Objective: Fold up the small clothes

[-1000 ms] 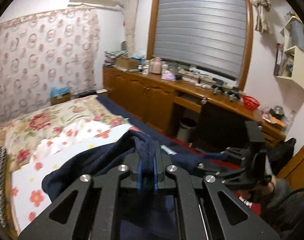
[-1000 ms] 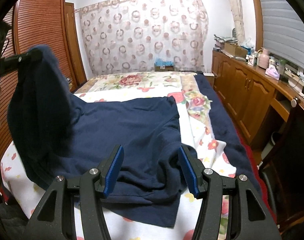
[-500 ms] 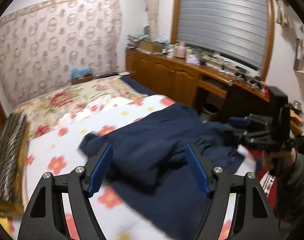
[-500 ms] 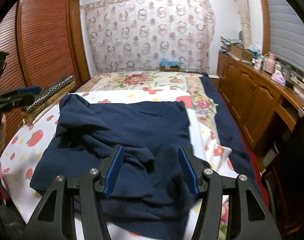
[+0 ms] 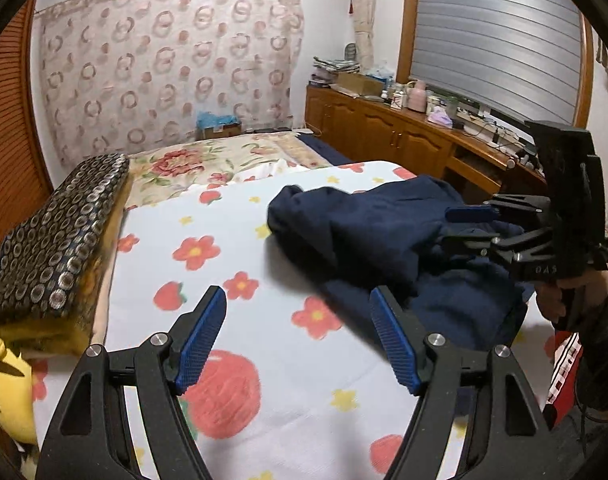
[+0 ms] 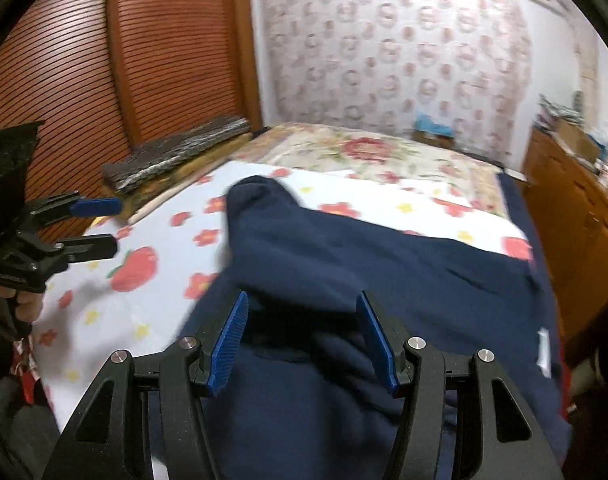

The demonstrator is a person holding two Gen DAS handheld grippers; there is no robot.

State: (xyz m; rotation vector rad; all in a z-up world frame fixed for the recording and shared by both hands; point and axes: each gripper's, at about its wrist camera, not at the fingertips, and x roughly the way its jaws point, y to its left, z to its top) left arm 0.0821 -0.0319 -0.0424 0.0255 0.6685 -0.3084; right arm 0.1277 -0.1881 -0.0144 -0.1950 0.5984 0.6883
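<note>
Gaping over bare sheet, the left tongs (image 5: 298,340) hold nothing, their jaws having just sprung apart. Right tongs (image 6: 304,340) stand apart too, low over the navy garment (image 6: 383,264), which lies rumpled on the flowered bed (image 5: 224,248); farther off, a patterned cushion (image 5: 52,232).

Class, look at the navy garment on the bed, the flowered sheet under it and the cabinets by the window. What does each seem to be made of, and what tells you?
Navy garment: soft, matt knit, probably fleece or jersey; it slumps in thick folds. Flowered white sheet: thin printed cloth, likely cotton, lying flat and unglossy. Orange-brown cabinets: apparently varnished wood, with panelled doors and a slight sheen.
</note>
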